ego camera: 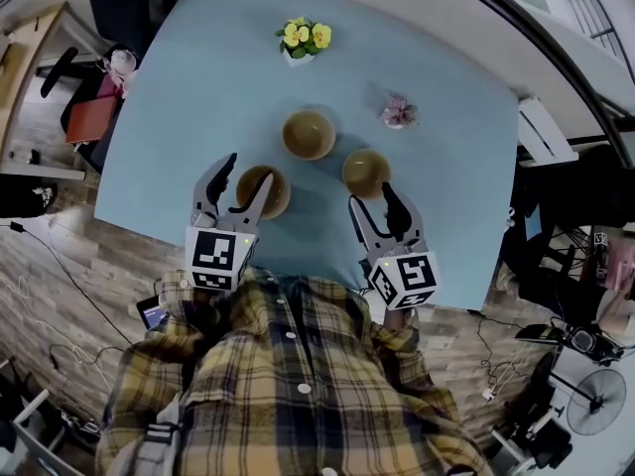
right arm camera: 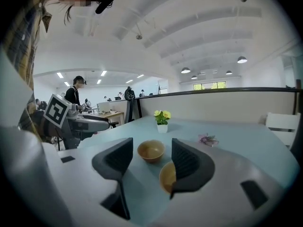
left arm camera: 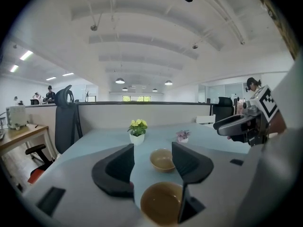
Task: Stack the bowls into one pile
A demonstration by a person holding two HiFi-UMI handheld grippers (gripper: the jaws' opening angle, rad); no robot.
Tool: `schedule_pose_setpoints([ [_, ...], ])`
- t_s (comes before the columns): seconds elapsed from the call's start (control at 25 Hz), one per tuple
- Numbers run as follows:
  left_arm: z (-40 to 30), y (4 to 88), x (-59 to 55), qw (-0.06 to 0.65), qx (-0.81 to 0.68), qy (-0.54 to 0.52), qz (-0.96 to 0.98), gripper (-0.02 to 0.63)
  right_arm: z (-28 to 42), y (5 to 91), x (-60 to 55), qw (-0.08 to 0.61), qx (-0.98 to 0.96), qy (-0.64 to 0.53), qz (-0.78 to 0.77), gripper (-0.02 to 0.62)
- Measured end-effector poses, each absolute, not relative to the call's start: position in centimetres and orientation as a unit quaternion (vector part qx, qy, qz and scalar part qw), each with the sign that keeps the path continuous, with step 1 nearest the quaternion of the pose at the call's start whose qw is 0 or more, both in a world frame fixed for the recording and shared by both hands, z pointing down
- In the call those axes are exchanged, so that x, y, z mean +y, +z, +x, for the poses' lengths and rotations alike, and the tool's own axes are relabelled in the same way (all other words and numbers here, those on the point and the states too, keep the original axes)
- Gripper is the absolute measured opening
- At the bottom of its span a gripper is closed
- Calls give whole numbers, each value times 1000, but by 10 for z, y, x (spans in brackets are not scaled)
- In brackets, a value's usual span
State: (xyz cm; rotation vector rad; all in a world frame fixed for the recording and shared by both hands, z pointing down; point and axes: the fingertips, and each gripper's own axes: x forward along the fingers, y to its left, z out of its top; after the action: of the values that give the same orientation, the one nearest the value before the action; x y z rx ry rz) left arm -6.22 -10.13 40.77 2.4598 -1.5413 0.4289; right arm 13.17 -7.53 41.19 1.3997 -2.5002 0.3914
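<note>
Three tan bowls sit unstacked on the blue table (ego camera: 189,97), each apart from the others: left bowl (ego camera: 279,196), far bowl (ego camera: 309,134) and right bowl (ego camera: 366,173). Yellow flowers (ego camera: 303,38) stand at the far edge. A pink sprig (ego camera: 398,112) lies beyond the right bowl.

The left gripper (ego camera: 251,169) is released, its jaws spread wide. In the left gripper view the left bowl (left arm camera: 160,202) lies low between the jaws. The right-hand jaw crosses the bowl's rim there, and we cannot tell whether it touches. Nothing is pinched. The far bowl (left arm camera: 162,159) shows in the gap further on.

The right gripper (ego camera: 369,194) is also released and empty, just short of the right bowl. In the right gripper view that bowl (right arm camera: 166,176) sits half behind the right-hand jaw, and the far bowl (right arm camera: 151,150) is framed between the pads.

Both grippers are held over the near table edge by a person in a plaid shirt (ego camera: 288,375).
</note>
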Motion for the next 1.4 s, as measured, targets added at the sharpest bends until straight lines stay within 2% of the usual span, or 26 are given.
schedule_pose_setpoints([
  [0.76,-77,523,-105,195,-483,266,811,223,104,451,-80,146,-870,189,432,239],
  [1.4,-84,564,-95,262,-464,295,793,126,101,467,-79,155,-865,213,428,239],
])
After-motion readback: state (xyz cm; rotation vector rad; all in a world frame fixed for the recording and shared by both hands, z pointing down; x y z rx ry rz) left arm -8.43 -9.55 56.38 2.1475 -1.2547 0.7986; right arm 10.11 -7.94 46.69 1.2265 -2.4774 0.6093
